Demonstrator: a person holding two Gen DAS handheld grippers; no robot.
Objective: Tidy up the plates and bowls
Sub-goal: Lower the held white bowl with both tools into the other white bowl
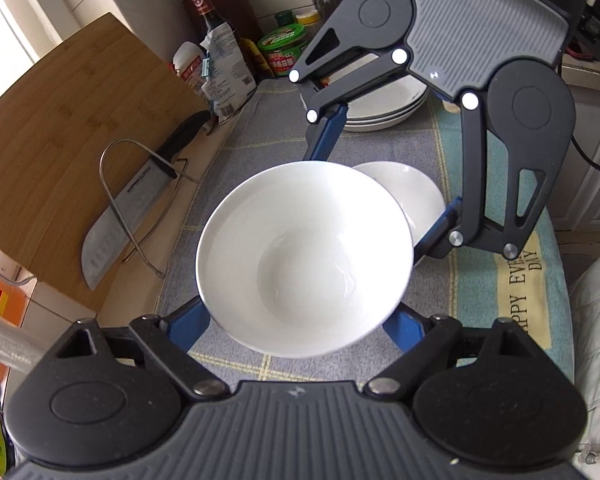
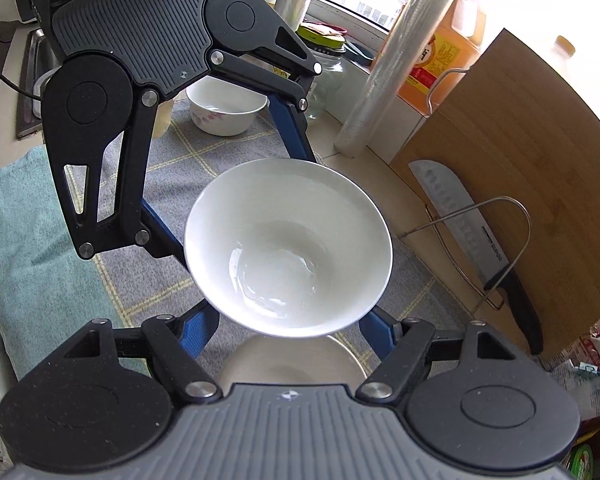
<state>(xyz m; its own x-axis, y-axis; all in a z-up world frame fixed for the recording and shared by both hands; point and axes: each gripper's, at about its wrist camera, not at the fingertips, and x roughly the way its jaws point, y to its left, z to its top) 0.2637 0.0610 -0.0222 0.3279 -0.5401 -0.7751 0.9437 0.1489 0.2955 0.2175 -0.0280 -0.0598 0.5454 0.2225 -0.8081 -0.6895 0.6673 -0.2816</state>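
We hold one white bowl (image 1: 305, 258) between our two grippers, lifted clear above the grey checked cloth (image 1: 236, 160). The left gripper (image 1: 300, 328) cradles the near side of the bowl in its own view, with its blue fingers (image 1: 188, 330) spread wide against the lower wall; the right gripper (image 2: 288, 334) does the same from the opposite side. Both sets of jaws grasp the bowl, neither released nor fully clenched. The bowl sits mouth up, roughly level, and being round it has no long axis worth naming; its opening faces both cameras. In the left view a second white dish (image 1: 414, 196) lies on the cloth just behind the held bowl, and a stack of plates (image 1: 384, 110) stands farther back, past the right gripper. In the right view a small flowered bowl (image 2: 226, 110) stands beyond the left gripper, on the opposite side. Which pile we mean to reach we cannot tell, but either way the bowl must travel level, both grippers moving as one. A knife (image 1: 120, 224) leans on a wooden board (image 1: 72, 128) beside the cloth.
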